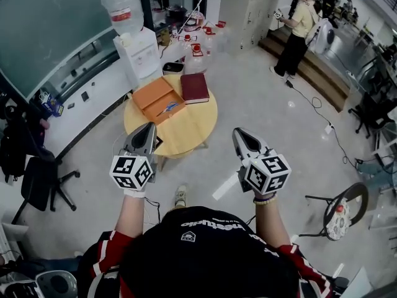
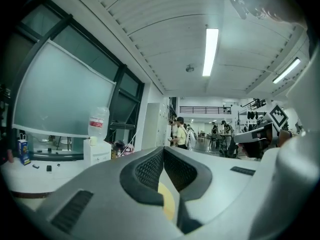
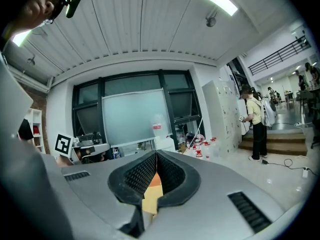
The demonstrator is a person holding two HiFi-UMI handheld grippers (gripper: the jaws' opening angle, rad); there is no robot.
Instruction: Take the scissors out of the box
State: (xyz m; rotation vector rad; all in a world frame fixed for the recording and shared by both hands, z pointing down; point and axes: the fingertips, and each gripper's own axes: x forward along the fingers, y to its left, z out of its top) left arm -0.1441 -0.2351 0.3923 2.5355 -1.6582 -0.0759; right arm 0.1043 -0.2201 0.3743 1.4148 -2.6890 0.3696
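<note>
Left tool (image 1: 149,127) and right tool (image 1: 238,133) are both pressed shut with nothing in them, held side by side and pointing forward above the floor. Ahead of them stands a round wooden tabletop (image 1: 193,129). On it lies an open orange box (image 1: 152,93), and in its nearer half rest the scissors (image 1: 169,108), a small blue shape whose long axis slants from near-left to far-right. A dark red book (image 1: 195,87) lies just beside the box, to its right. The scissors sit almost straight ahead of my left tool, which I judge the nearer one; my right tool would have to reach across leftward.
</note>
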